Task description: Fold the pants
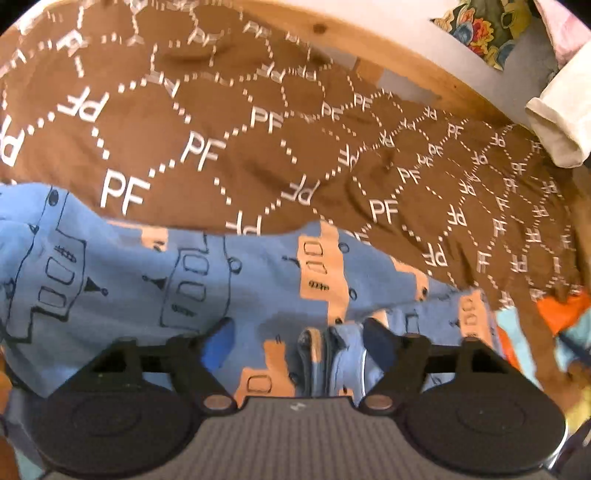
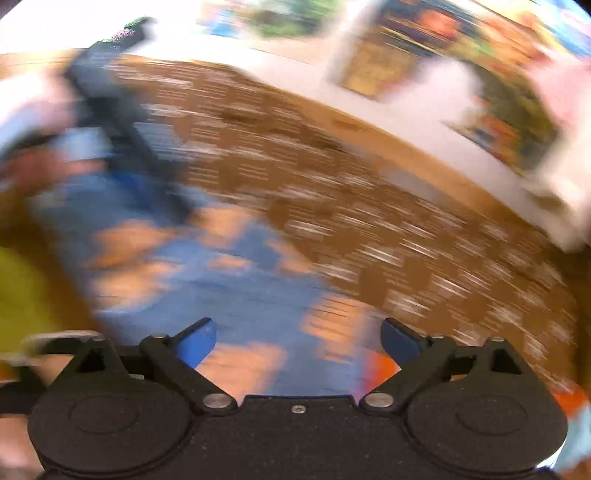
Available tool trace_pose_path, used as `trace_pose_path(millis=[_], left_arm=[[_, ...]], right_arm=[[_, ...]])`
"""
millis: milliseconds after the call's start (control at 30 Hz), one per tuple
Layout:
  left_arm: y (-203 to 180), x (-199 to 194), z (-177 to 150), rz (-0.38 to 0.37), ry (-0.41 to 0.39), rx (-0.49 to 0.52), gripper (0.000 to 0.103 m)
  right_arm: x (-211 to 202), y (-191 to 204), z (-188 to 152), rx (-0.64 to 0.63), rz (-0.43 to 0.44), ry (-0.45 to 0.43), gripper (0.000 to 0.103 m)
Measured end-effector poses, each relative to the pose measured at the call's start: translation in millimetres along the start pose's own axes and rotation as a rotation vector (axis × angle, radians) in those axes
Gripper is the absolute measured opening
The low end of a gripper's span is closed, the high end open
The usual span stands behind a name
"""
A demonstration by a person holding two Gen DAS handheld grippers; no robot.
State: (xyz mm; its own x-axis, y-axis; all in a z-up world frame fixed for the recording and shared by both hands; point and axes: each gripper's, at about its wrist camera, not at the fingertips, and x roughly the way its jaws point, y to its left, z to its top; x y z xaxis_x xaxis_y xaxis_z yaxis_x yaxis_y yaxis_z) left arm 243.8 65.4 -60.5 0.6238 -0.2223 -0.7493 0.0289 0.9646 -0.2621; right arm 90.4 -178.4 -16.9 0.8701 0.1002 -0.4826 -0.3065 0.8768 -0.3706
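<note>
The pants (image 1: 147, 280) are light blue with orange patches and drawn outlines. They lie on a brown bedspread (image 1: 229, 122) printed with white letters. My left gripper (image 1: 297, 341) is open just above them. A bunched fold of the pants (image 1: 321, 358) rises between its blue pads (image 1: 219, 343), and neither pad presses on it. The right wrist view is heavily blurred. My right gripper (image 2: 299, 341) is open over the pants (image 2: 229, 280), with nothing gripped between its pads (image 2: 197, 343). A dark blurred shape (image 2: 122, 122) at the upper left looks like the other gripper.
A wooden bed frame (image 1: 406, 55) runs along the far edge of the bedspread. A white rolled cloth (image 1: 561, 122) and a floral cushion (image 1: 480, 29) sit at the far right. Orange and pale blue cloth (image 1: 561, 314) lies at the right edge. Something yellow (image 2: 22, 295) shows at the left.
</note>
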Motion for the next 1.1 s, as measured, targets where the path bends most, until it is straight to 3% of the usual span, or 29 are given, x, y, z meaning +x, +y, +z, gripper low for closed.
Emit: trace_pose_path(millis=[67, 200, 267, 367, 433, 467, 533, 667, 767, 867, 933, 1033, 1100], left_arm=[[-13, 8, -7, 0.048, -0.024, 0.036, 0.084], [-32, 26, -22, 0.177, -0.049, 0.143, 0.085], [-36, 30, -28, 0.207, -0.065, 0.182, 0.085], [-39, 31, -35, 0.235, -0.086, 0.241, 0.086], [-38, 32, -37, 0.229, -0.087, 0.237, 0.086], [-36, 29, -36, 0.228, -0.081, 0.229, 0.086], [-36, 22, -33, 0.244, -0.072, 0.191, 0.087], [-34, -5, -38, 0.246, -0.091, 0.117, 0.094], [-37, -18, -59, 0.229, -0.062, 0.085, 0.098], [-41, -9, -80, 0.265, -0.01, 0.132, 0.098], [-47, -7, -90, 0.305, -0.032, 0.201, 0.099], [-48, -7, -84, 0.316, -0.01, 0.177, 0.099], [-44, -9, -83, 0.309, -0.002, 0.148, 0.099]], right_arm=[[22, -17, 2, 0.022, -0.05, -0.009, 0.096], [66, -20, 11, -0.014, -0.027, -0.008, 0.097], [89, -21, 10, -0.042, -0.024, 0.037, 0.097], [112, -28, -3, -0.104, -0.091, 0.088, 0.099], [112, -47, -13, -0.031, -0.096, 0.093, 0.102], [110, -53, -15, -0.024, -0.142, 0.119, 0.101], [97, -60, -17, -0.019, -0.205, 0.135, 0.093], [32, -54, -16, 0.106, -0.098, 0.047, 0.1], [-1, -21, -23, 0.045, -0.037, 0.017, 0.102], [1, 0, -35, -0.013, -0.015, 0.078, 0.102], [10, -7, -45, 0.048, -0.031, 0.148, 0.102], [10, -26, -51, 0.175, -0.03, 0.183, 0.102], [4, -30, -50, 0.182, -0.07, 0.178, 0.102]])
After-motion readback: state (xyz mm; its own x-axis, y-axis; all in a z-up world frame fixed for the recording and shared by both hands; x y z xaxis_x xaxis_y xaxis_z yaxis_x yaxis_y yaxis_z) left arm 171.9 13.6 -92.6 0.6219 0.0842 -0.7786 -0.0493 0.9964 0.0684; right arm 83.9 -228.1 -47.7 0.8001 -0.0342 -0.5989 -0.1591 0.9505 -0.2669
